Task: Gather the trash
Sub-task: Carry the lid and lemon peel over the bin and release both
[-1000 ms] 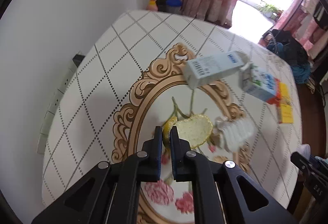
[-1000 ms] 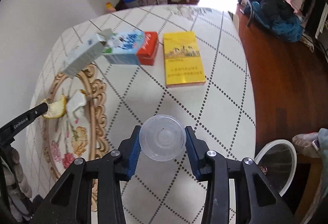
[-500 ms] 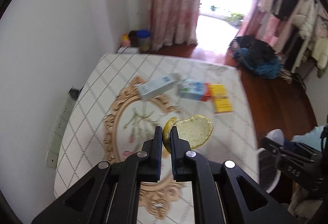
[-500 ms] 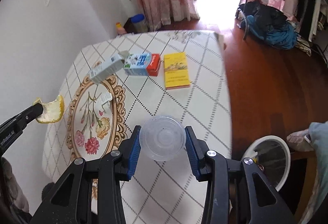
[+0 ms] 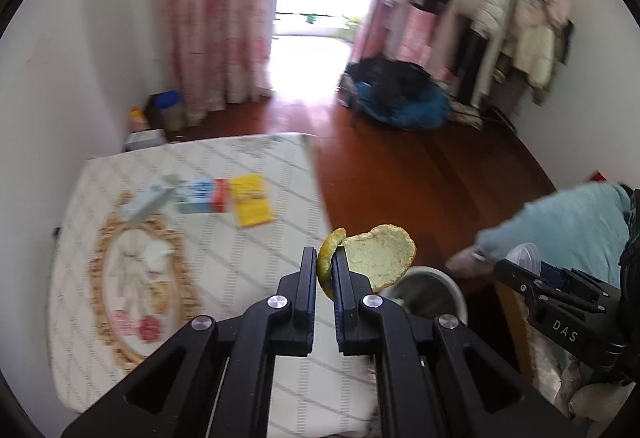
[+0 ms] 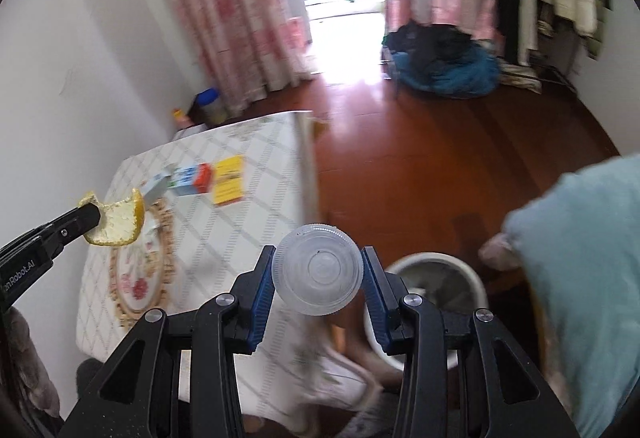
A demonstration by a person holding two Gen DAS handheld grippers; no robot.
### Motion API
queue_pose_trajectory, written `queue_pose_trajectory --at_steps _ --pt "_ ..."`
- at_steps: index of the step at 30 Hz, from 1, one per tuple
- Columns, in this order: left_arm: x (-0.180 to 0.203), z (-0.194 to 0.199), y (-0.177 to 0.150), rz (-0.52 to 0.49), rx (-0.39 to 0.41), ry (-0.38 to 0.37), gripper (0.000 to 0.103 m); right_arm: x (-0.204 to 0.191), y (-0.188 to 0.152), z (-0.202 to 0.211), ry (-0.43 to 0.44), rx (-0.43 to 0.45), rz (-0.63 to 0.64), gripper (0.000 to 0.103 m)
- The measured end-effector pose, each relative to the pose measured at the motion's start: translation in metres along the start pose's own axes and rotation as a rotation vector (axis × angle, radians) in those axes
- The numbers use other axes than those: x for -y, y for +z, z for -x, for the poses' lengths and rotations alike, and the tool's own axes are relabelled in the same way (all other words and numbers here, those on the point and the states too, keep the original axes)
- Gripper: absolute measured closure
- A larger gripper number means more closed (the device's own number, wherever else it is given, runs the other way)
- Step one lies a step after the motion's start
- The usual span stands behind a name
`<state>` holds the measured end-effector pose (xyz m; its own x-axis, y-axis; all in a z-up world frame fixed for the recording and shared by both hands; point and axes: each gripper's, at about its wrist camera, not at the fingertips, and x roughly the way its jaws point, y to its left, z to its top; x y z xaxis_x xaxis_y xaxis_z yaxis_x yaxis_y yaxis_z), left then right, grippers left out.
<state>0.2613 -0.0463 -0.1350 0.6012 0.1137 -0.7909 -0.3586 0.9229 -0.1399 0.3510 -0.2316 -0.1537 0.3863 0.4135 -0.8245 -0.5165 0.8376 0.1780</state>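
My left gripper (image 5: 325, 262) is shut on a yellow fruit peel (image 5: 378, 258) and holds it in the air past the table's right edge, just above and left of a white trash bin (image 5: 426, 290). The peel also shows in the right wrist view (image 6: 120, 220). My right gripper (image 6: 318, 272) is shut on a clear plastic cup (image 6: 318, 274), held high beside the table, left of the bin (image 6: 436, 282). The cup also shows in the left wrist view (image 5: 526, 256).
On the patterned table (image 5: 224, 262) lie a crumpled white tissue (image 5: 134, 258), two cartons (image 5: 200, 195) and a yellow box (image 5: 252, 199). Red wooden floor (image 5: 400, 177), a pile of dark clothes (image 5: 400, 97), and a light-blue cloth (image 6: 580, 262) at right.
Both grippers have risen and swung right, away from the table toward the bin, carrying the peel and the cup. The table now sits lower and farther left in both views.
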Motion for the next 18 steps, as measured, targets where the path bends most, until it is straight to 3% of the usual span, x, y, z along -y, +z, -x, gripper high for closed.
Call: queue_pose_trajectory --at_steps 6,12,18 --pt "0.067 -0.054 -0.008 -0.06 -0.128 -0.11 0.098 0.082 -0.023 -0.001 -0.078 -0.036 -0.103 0.06" --pt "0.111 -0.116 -0.028 -0.099 -0.282 -0.144 0.098 0.151 -0.057 -0.051 -0.108 -0.155 -0.204 0.06" --pt "0.142 -0.176 -0.04 -0.108 -0.424 -0.185 0.097 0.194 -0.085 -0.098 -0.121 -0.25 -0.255 0.06"
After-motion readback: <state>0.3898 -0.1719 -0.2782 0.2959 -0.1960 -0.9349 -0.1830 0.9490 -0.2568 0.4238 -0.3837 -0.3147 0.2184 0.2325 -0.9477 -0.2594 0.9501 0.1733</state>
